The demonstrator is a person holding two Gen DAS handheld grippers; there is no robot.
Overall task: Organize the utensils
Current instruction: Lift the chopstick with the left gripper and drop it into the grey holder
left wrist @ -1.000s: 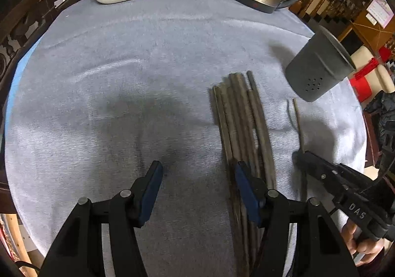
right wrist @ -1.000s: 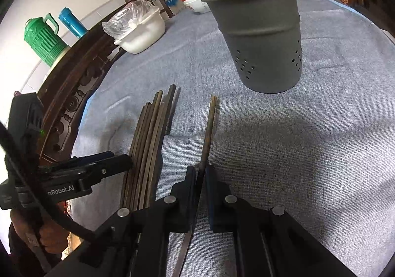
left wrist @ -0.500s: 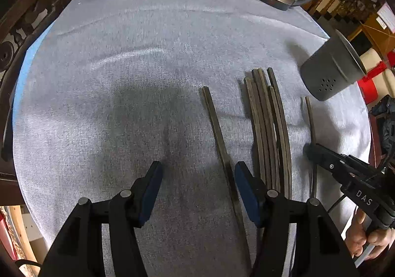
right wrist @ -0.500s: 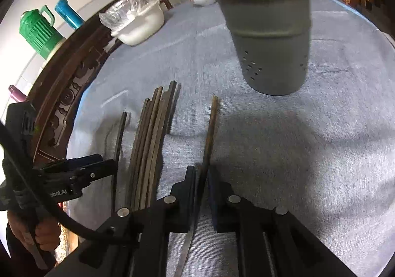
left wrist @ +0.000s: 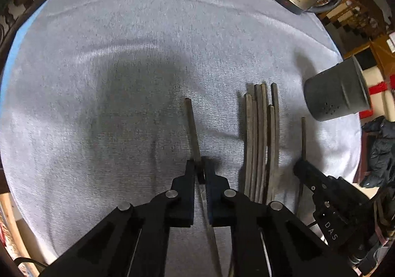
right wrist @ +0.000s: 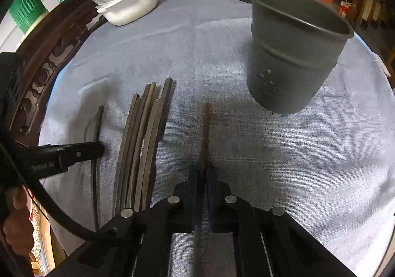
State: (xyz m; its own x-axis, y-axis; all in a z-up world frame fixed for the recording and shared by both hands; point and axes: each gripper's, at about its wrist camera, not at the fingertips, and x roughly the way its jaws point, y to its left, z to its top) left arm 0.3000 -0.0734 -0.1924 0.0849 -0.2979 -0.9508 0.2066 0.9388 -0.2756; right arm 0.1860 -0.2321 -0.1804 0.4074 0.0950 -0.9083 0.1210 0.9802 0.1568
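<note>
A second ago the left gripper [left wrist: 201, 173] stood wide open beside the chopstick bundle [left wrist: 260, 143]; its jaws have since come together on a single chopstick [left wrist: 192, 128]. That chopstick was drawn out of the bundle and now lies apart on the cloth, to the bundle's left in the left wrist view

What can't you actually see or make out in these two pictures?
- Inside of the grey perforated metal holder: right wrist view, hidden by its wall.
- Lower ends of the bundle of dark chopsticks: left wrist view, hidden behind the jaws.
- Contents of the white tub: right wrist view, covered by crumpled plastic.
</note>
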